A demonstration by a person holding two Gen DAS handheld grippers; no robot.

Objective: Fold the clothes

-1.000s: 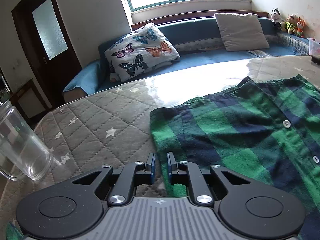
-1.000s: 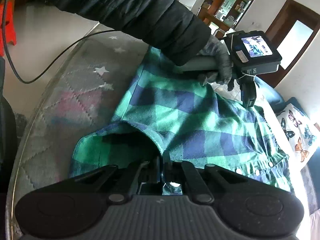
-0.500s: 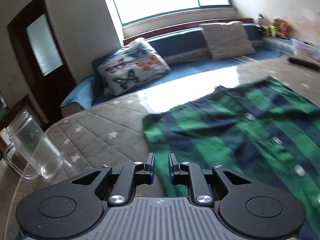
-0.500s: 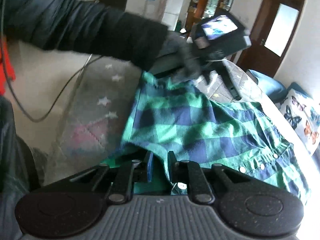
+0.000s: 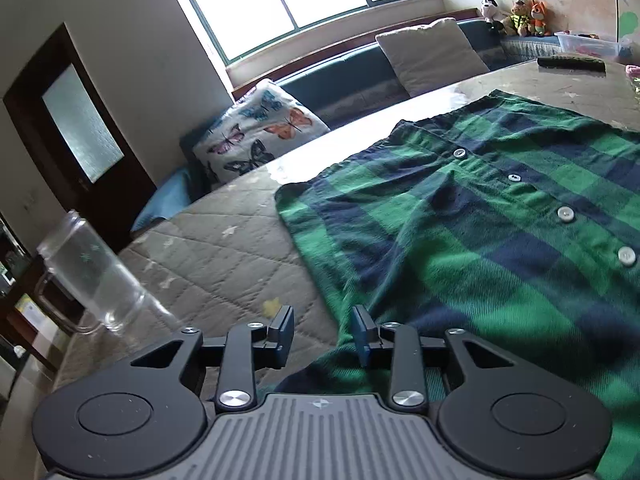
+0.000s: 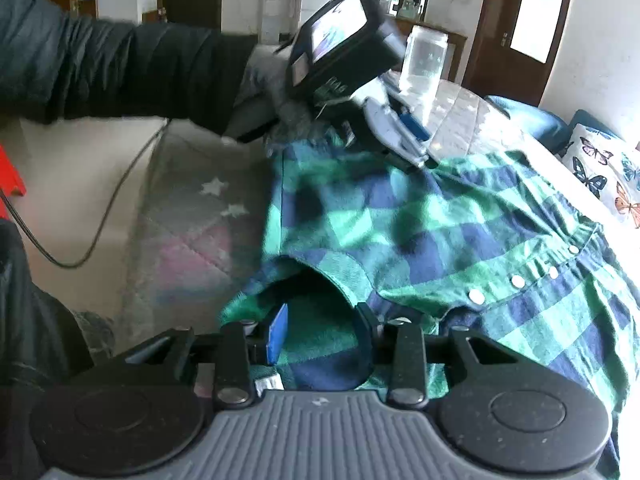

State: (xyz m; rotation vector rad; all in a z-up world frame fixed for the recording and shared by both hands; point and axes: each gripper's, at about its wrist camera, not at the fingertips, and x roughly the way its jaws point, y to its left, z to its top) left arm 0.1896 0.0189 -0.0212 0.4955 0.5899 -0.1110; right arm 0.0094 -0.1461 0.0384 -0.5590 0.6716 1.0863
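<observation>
One green-and-navy plaid shirt (image 5: 460, 216) lies spread, buttons up, across the quilted star-print surface (image 5: 224, 256), near a glass mug (image 5: 86, 276) at its left edge. Both tools are letting go: the left tool (image 5: 322, 332) is opening over the shirt's side edge, and the right tool (image 6: 322, 332) is opening around the collar, pads off the cloth. A fold looks just laid down; the next move calls for fresh grips on an edge to fold over.

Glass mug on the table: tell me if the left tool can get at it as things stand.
Probably yes. The glass mug stands upright on the quilted table cover, apart from the plaid shirt. Only bare quilt lies between it and the left tool, whose jaws are opening with nothing pressed between them.
</observation>
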